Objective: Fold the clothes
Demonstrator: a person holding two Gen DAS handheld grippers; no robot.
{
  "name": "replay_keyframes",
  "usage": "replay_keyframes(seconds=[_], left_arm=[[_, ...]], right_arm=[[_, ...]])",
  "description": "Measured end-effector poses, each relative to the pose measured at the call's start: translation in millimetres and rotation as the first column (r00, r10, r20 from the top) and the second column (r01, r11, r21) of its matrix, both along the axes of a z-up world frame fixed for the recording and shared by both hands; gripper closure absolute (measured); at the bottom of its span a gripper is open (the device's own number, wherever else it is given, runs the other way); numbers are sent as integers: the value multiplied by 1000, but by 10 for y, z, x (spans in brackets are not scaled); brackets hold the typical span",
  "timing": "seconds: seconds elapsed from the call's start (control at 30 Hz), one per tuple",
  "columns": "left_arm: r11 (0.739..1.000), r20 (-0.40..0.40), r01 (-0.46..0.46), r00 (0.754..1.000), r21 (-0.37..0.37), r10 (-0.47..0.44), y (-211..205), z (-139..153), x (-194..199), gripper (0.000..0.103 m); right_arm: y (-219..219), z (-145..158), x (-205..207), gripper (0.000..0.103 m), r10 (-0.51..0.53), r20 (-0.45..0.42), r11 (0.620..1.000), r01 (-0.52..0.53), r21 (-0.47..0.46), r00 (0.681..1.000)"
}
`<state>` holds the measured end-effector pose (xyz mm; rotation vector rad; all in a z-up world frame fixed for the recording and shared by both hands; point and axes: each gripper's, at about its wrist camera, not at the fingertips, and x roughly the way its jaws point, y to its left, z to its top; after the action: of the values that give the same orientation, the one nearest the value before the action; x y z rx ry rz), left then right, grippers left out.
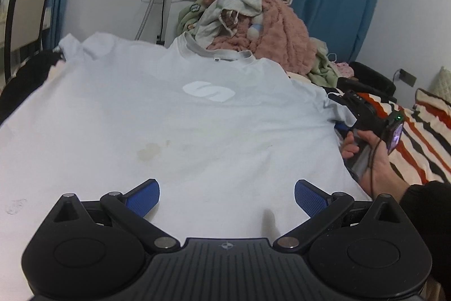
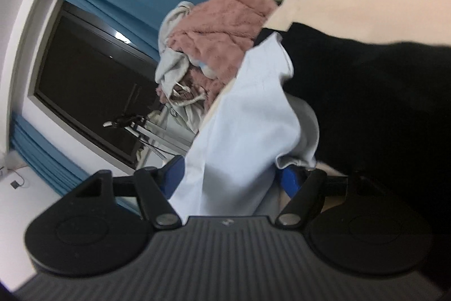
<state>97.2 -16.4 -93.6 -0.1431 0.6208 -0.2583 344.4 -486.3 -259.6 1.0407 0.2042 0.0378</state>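
**Shirt flat on bed, right claw at the sleeve, first fold pending**

Bed [image 1: 422, 131] with the striped blanket carries everything. Pale blue T-shirt [image 1: 174, 126] lies spread front-up across it, collar toward the laundry pile [image 1: 253, 27] at the far side, white logo mid-chest, a brownish stain lower down. The left-hand sleeve is bunched near the far left corner.

Left claw [image 1: 227, 196] hovers over the shirt's near hem, jaws apart, nothing between them; the cloth below looks untouched by the pads.

Right claw [image 2: 229, 177] is rolled on its side at the shirt's right sleeve [image 2: 253, 117]. Jaws stand wide with the sleeve cloth running between them, but the pads do not look pressed on it. From the left wrist view, the hand [image 1: 369, 151] holds that tool just beside the sleeve edge.

Judgement, step in hand: grab the right sleeve for a lengthwise fold. To do it well, close on the sleeve near the shoulder seam, taking both layers. Left claw should pinch the hem on the same side so the edge lifts straight. Flatten the bunched far sleeve before folding that side.
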Motion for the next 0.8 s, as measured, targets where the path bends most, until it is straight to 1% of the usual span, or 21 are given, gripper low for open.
replay_keyframes(seconds=[0.13, 0.2, 0.3, 0.37, 0.5, 0.57, 0.63, 0.7, 0.73, 0.8], left_arm=[[1000, -6, -13, 1000, -13, 13, -3, -67, 135, 0], [1000, -20, -22, 1000, -20, 22, 5, -122, 199, 0], [999, -53, -37, 998, -33, 35, -11, -193, 299, 0], [998, -61, -43, 997, -43, 40, -10, -196, 325, 0], [996, -45, -53, 998, -73, 49, 39, -117, 276, 0], [994, -34, -59, 998, -89, 56, 71, -59, 212, 0], [993, -21, -65, 998, -97, 63, 102, 7, 136, 0], [995, -11, -71, 997, -77, 70, 127, 57, 64, 0], [995, -7, -74, 997, -61, 73, 131, 70, 37, 0], [996, 1, -86, 996, -1, 86, 110, 48, 13, 0]], right_arm=[[-5, 65, 228, 30, -47, -7, 997, 47, -69, 999], [17, 84, 251, 30, -89, -8, 992, 88, -89, 996], [61, 129, 243, 30, -105, -11, 986, 102, -132, 994], [15, 110, 210, 32, -95, -12, 990, 93, -108, 995], [-102, 57, 6, 35, -110, -12, 994, 109, -16, 994], [-120, 81, -111, 37, -141, -38, 990, 140, -14, 989], [-133, 117, -214, 46, -176, -73, 984, 174, -26, 982], [-142, 156, -308, 68, -215, -121, 976, 210, -51, 969], [-140, 164, -342, 73, -234, -154, 972, 225, -70, 960], [-133, 161, -404, 81, -266, -215, 963, 249, -103, 940]])
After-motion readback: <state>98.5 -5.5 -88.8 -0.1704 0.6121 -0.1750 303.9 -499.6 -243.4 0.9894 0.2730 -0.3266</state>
